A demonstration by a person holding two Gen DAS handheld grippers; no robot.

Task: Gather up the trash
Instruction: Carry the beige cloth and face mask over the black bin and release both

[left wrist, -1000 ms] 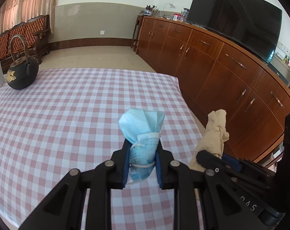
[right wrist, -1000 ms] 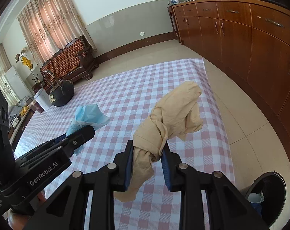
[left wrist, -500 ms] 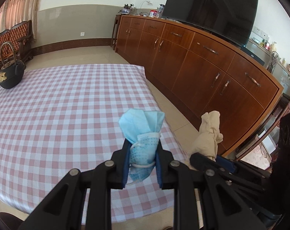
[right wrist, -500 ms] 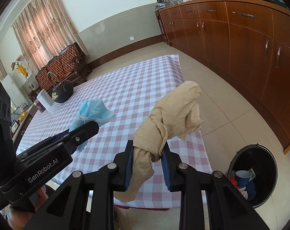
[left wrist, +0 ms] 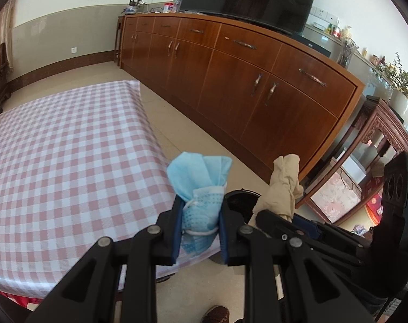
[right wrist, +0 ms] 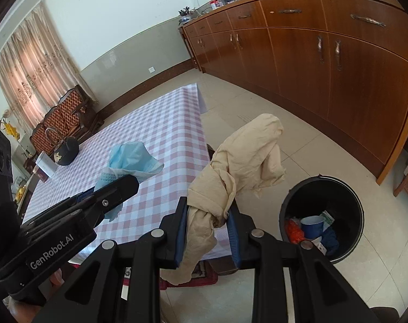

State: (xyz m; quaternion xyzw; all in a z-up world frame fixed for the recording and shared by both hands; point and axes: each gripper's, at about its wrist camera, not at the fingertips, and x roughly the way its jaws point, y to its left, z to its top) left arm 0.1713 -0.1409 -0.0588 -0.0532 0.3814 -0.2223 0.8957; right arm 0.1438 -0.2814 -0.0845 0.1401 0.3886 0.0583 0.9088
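My left gripper [left wrist: 200, 219] is shut on a crumpled blue face mask [left wrist: 201, 183], held in the air past the table's near corner. The mask also shows in the right wrist view [right wrist: 131, 161]. My right gripper [right wrist: 207, 219] is shut on a knotted beige glove [right wrist: 239, 169], which also shows in the left wrist view [left wrist: 280, 188]. A black trash bin [right wrist: 346, 196] stands on the floor to the right of and below the glove; it holds a blue cup and scraps. In the left wrist view only the bin's rim [left wrist: 241, 195] shows behind the two grippers.
A table with a pink checked cloth [left wrist: 64, 161] lies to the left, with a black kettle [right wrist: 65, 149] and a white box at its far end. A long wooden sideboard [left wrist: 258, 86] runs along the right wall. Tiled floor lies between table and sideboard.
Both grippers have swung right, off the table and out over the floor, with the mask and glove still held. The bin has come closer and larger in the right wrist view.
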